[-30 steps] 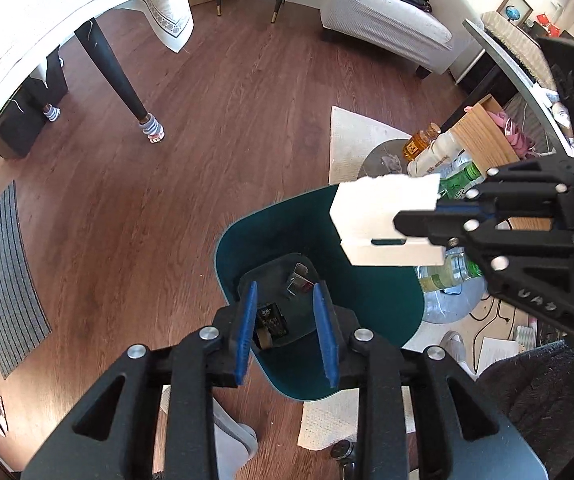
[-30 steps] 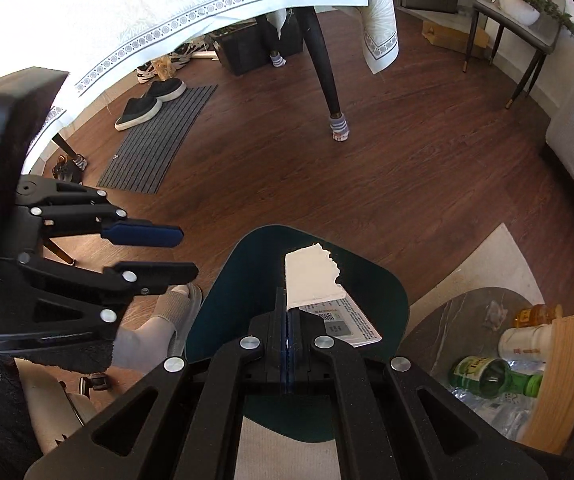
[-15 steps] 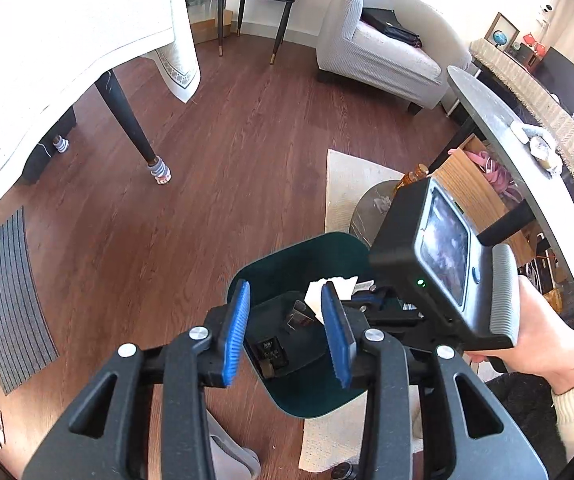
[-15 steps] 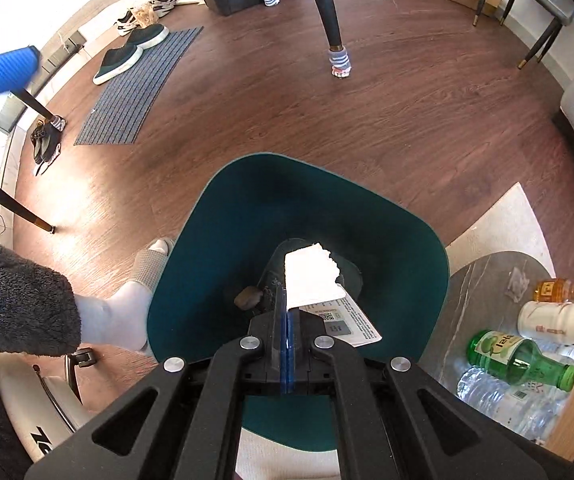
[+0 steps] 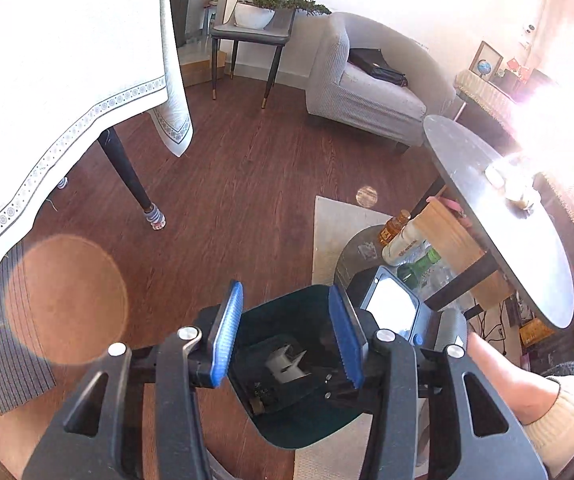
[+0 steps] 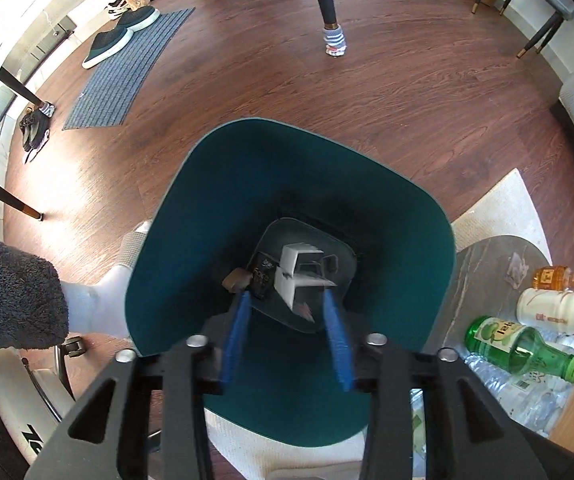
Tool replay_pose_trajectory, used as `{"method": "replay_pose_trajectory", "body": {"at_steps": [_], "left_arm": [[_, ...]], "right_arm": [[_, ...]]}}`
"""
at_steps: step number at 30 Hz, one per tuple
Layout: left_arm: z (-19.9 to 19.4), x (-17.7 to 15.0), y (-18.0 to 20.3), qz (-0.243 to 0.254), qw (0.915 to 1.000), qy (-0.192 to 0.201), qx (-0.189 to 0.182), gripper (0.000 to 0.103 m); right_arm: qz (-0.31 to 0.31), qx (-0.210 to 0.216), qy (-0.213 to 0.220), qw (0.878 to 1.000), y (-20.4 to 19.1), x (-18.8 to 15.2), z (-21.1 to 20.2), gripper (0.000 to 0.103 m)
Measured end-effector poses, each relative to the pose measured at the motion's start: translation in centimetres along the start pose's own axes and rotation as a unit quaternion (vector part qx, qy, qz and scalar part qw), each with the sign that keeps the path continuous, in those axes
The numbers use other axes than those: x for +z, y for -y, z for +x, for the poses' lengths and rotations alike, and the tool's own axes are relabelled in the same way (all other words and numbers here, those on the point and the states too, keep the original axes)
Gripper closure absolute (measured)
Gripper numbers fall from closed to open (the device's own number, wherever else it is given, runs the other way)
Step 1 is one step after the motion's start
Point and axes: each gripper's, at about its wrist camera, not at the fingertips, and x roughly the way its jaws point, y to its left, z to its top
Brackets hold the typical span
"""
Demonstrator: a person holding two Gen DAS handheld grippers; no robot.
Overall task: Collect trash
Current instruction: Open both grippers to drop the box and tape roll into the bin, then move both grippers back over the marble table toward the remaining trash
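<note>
**Q:** Where is the trash?

**A:** The white folded cardboard box lies at the bottom of the dark teal, rounded-square waste bin, among a black printed packet and a small brown lump. In my right wrist view its long axis runs near to far, tilted, the stepped end pointing far; I cannot tell which side faces up.

**Q:** And your grippers?

**A:** My right gripper, blue-padded, hangs over the bin mouth with jaws spread wide, nothing between them. My left gripper is likewise wide and empty above the bin's near side.

**Q:** Surroundings?

**A:** To the right, a green glass bottle lies on its side near a white plastic bottle; brown wood flooring stretches beyond.
</note>
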Motion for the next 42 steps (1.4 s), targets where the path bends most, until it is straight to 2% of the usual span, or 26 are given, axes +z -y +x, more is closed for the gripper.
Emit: {"method": "replay_pose_trajectory", "body": {"at_steps": [8,21,31,42], "left_arm": [[-1.0,2.2,1.2,-0.013,0.9992,0.038,-0.001,0.05],[-0.2,4.5,5.3,0.003,0.9982,0.061,-0.004,0.044],[0.8,5.5,8.5,0.026,0.997,0.074,-0.003,0.041],[1.8,6.3,14.3,0.055,0.9933,0.092,-0.043,0.041]], "right_arm": [[0.004,0.018,0.035,0.999,0.4,-1.2,-3.6,0.063],[-0.003,0.03,0.153,0.988,0.8,-3.8,-14.1,0.063],[0.023,-0.001,0.256,0.966,3.6,-7.5,-21.9,0.063],[0.096,-0.041,0.293,0.95,9.5,-12.7,-25.2,0.063]]}}
